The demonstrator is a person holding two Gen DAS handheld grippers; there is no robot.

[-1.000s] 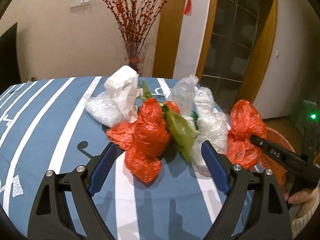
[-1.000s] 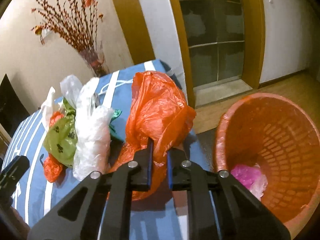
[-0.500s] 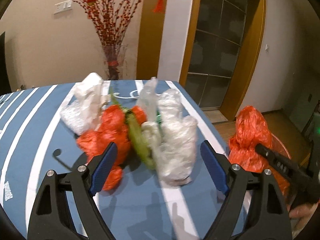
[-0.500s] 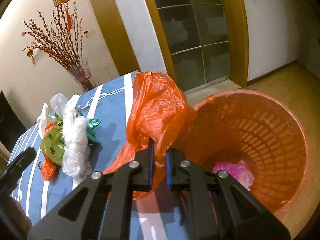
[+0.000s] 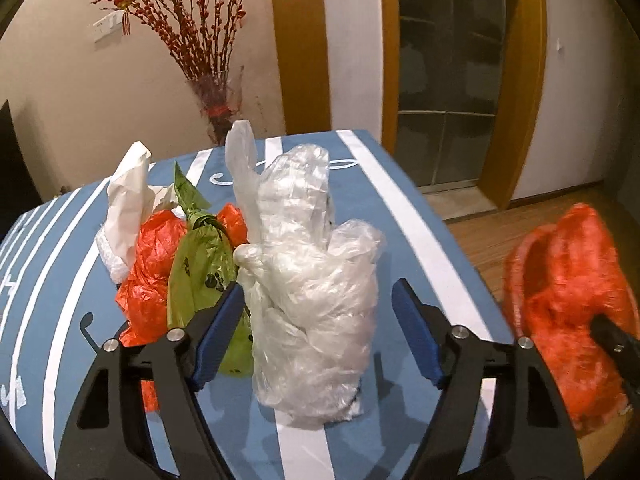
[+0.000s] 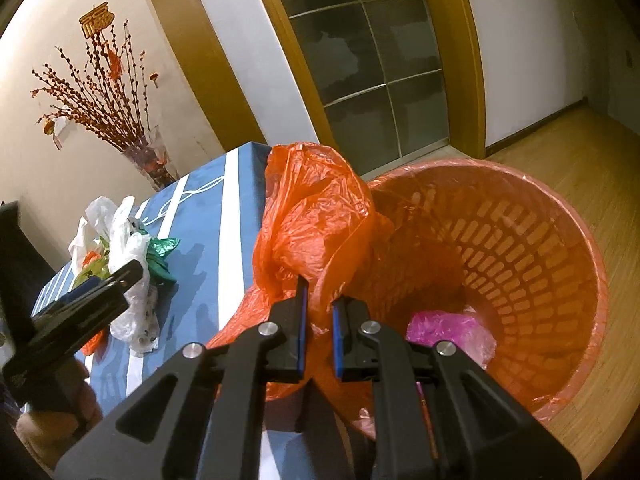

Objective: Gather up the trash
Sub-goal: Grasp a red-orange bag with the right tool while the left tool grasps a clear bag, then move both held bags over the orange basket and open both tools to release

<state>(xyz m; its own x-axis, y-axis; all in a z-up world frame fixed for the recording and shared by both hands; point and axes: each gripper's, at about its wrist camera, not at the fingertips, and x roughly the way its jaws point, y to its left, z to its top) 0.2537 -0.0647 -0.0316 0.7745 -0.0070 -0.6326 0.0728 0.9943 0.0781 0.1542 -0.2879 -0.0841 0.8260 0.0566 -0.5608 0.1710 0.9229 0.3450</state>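
— Jaws? Right gripper [image 6: 319, 328] clamps the crumpled orange plastic bag [image 6: 316, 216] at the orange mesh bin's [image 6: 560, 248] nine o'clock rim.

— Left gripper [image 5: 318, 332], jaws closing, straddles the clear crumpled bag [image 5: 312, 280] on the bench [image 5: 392, 208]; pinch low.

The clear bag [image 5: 316, 304] was thin, crinkled plastic film with a soft sheen. At its nine o'clock, the green bag [image 5: 200, 264] looked matt and creased. The orange bag [image 6: 316, 216] was glossy, wrinkled film. The basket [image 6: 532, 248] was lattice plastic under a shiny liner. The table [image 5: 400, 208] wore smooth matt cloth. The left tongs [image 5: 318, 334] were matt black with bright metal rivets; the floor [image 6: 592, 160] was satin wood.
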